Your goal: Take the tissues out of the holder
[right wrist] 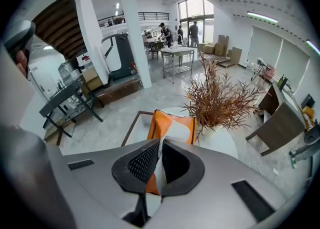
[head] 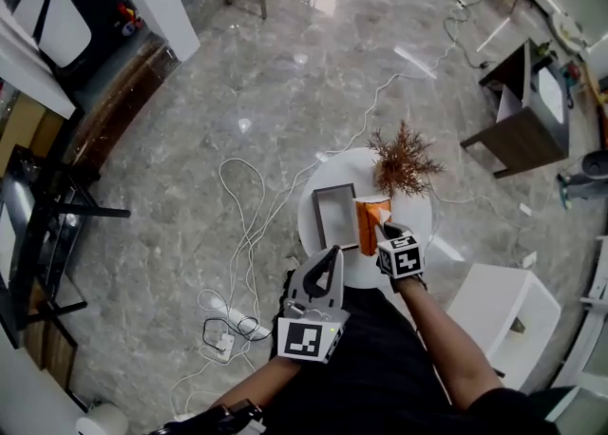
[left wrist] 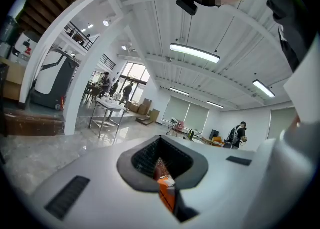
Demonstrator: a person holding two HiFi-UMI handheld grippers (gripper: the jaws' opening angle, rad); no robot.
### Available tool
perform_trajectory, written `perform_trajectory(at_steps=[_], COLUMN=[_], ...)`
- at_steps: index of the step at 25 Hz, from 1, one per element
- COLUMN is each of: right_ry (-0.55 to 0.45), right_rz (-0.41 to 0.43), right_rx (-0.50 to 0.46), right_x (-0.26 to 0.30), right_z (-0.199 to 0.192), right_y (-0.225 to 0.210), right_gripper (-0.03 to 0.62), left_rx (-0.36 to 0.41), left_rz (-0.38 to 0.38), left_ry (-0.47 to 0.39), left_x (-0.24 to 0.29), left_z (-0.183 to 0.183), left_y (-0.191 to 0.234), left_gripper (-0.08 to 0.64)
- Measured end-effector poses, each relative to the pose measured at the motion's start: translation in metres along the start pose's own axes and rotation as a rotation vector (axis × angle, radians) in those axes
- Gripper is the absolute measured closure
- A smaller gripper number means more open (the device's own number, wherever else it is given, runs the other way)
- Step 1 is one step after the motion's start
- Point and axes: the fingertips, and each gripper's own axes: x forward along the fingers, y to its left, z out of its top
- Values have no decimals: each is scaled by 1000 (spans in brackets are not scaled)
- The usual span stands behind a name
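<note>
The round white surface (head: 353,165) stands on a grey marble floor (head: 285,72). On its left part lies a grey rectangular holder (head: 334,217), open at the top. Just right of it stands an orange tissue pack (head: 369,226). At the far right side stands a dried brown plant (head: 404,160).
</note>
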Motion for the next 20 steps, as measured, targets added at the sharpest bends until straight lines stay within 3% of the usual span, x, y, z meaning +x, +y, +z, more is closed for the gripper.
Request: perform_trajectory(at_steps=[12, 20], right_ry=[81, 153], right_rz=[122, 222], right_rx=[-97, -173], right_x=[-4, -2], right_z=[-38, -58], right_y=[-26, -41], right_gripper=[580, 580], left_rx=[20, 26], left_rz=[19, 76], left_ry=[10, -10], left_x=[32, 48], left_z=[-12, -17], left_y=[-39, -58], left_gripper=[561, 561])
